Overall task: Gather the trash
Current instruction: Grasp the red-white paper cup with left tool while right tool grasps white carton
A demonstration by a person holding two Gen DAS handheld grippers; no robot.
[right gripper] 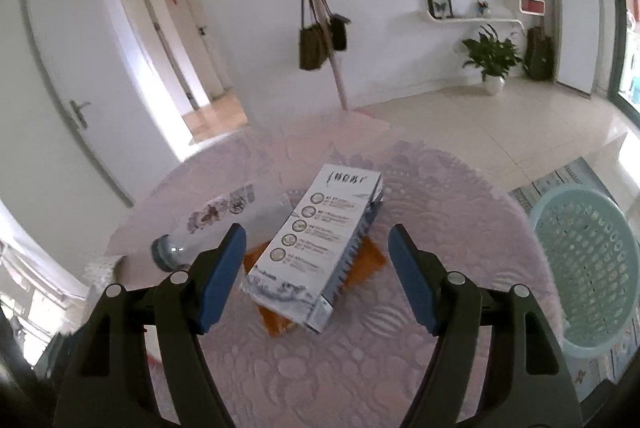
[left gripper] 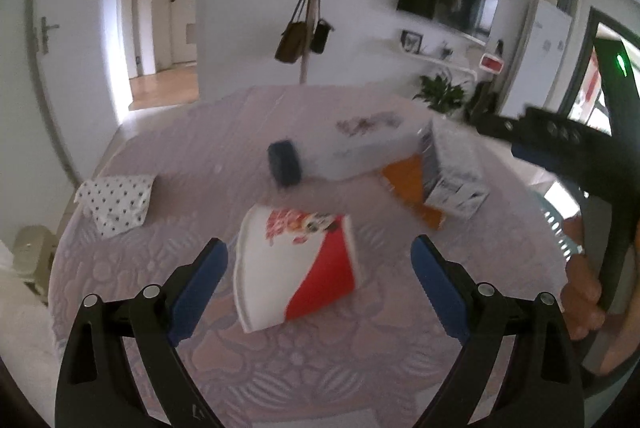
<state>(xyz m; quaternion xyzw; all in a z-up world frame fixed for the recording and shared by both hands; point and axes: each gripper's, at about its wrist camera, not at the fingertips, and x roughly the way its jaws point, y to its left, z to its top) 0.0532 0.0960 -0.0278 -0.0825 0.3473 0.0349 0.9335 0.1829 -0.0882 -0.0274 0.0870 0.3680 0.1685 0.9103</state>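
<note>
A red and white snack packet (left gripper: 298, 264) lies on the round table (left gripper: 224, 156), just ahead of my open, empty left gripper (left gripper: 320, 248). A white and blue carton (right gripper: 316, 248) lies on an orange packet (right gripper: 370, 260), right between the fingers of my open, empty right gripper (right gripper: 318, 238). The carton (left gripper: 454, 170) and orange packet (left gripper: 408, 184) also show in the left wrist view. A clear plastic bottle with a blue cap (left gripper: 340, 152) lies on its side behind them; it also shows in the right wrist view (right gripper: 224, 224). A dotted white packet (left gripper: 116, 200) lies at the table's left.
A pale green plastic basket (right gripper: 588, 268) stands on the floor right of the table. The right gripper's body (left gripper: 568, 144) crosses the right side of the left wrist view. A coat stand with bags (right gripper: 320, 40) and a potted plant (right gripper: 492, 62) stand beyond the table.
</note>
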